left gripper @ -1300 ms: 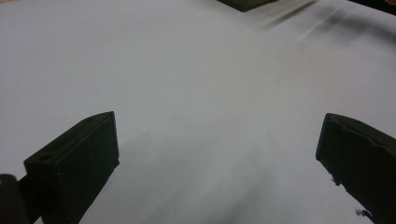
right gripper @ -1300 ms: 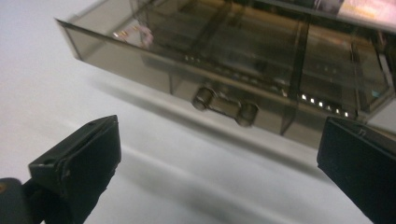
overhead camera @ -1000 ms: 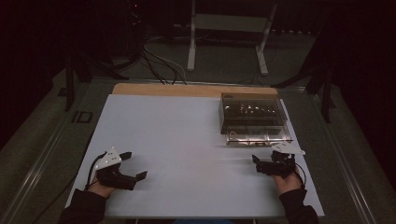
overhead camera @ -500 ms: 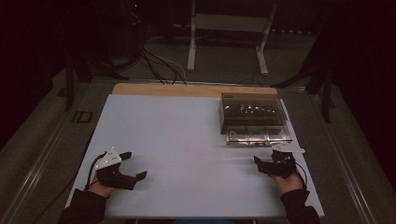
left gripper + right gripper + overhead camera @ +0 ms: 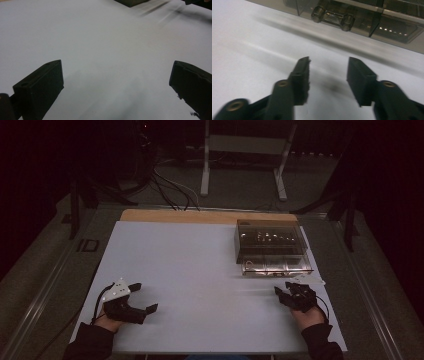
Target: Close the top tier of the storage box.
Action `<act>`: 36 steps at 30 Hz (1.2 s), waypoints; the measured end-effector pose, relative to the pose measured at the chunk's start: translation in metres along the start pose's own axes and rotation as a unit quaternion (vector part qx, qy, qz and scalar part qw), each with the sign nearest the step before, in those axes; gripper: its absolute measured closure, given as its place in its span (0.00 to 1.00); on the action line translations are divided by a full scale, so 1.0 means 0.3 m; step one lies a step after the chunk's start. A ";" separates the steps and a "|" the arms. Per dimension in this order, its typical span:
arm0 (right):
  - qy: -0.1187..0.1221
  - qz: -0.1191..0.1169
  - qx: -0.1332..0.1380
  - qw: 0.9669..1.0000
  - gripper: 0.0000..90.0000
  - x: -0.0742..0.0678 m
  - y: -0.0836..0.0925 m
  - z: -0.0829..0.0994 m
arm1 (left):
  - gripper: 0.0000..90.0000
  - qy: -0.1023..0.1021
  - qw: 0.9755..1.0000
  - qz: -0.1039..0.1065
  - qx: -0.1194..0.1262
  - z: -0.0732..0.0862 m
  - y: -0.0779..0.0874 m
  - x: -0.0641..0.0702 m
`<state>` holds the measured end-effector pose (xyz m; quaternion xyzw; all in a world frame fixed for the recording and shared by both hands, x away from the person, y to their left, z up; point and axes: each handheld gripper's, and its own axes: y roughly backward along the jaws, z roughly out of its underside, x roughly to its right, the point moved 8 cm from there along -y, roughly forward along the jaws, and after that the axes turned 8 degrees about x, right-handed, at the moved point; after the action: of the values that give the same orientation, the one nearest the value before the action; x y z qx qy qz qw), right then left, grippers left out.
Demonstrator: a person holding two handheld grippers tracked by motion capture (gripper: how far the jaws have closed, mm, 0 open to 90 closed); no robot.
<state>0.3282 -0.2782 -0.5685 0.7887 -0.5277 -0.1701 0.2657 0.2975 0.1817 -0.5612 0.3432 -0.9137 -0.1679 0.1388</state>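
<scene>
Your right gripper has crept slightly toward the clear box just ahead, jaws partly apart; your left gripper stays wide open.

A white surface with a wooden strip along its far edge is seen bearing a smoky transparent box at its far right, while dark cables and a grey metal stand are seen on the floor beyond.
</scene>
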 end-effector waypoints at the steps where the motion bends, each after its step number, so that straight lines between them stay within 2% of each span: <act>1: 0.002 -0.001 0.000 1.000 0.68 0.000 0.002 0.000 | 0.01 -0.001 1.000 0.000 0.000 0.000 0.000 0.000; 3: 0.004 -0.003 0.001 1.000 0.72 0.000 0.005 -0.002 | 0.01 -0.002 1.000 -0.001 -0.001 0.000 0.000 0.000; 5: 0.005 -0.002 0.003 1.000 0.72 0.000 0.006 -0.003 | 0.01 -0.001 1.000 0.000 0.000 0.000 0.000 0.001; 7: 0.016 0.013 0.010 1.000 0.78 0.007 0.013 -0.004 | 0.01 -0.001 1.000 0.001 0.000 -0.001 0.000 0.001; 14: 0.034 0.032 0.008 0.999 1.00 0.018 0.020 -0.007 | 0.01 -0.001 1.000 0.000 0.000 -0.001 0.001 0.001; 21: 0.028 0.045 0.022 0.998 1.00 0.036 0.034 -0.026 | 0.01 -0.001 1.000 -0.001 0.000 -0.001 0.001 0.000; 25: 0.028 0.045 0.035 0.998 1.00 0.041 0.041 -0.040 | 0.01 -0.001 1.000 -0.001 0.000 -0.001 0.001 0.000; 29: 0.036 0.050 0.050 0.997 1.00 0.045 0.045 -0.058 | 0.01 -0.001 1.000 -0.002 0.000 -0.001 0.001 -0.001; 36: 0.044 0.050 0.054 0.996 1.00 0.046 0.035 -0.072 | 0.01 0.001 1.000 -0.003 0.002 -0.002 0.002 -0.002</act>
<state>0.3375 -0.2888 -0.5447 0.7811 -0.5631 -0.0929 0.2534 0.2978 0.1825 -0.5604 0.3463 -0.9128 -0.1664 0.1387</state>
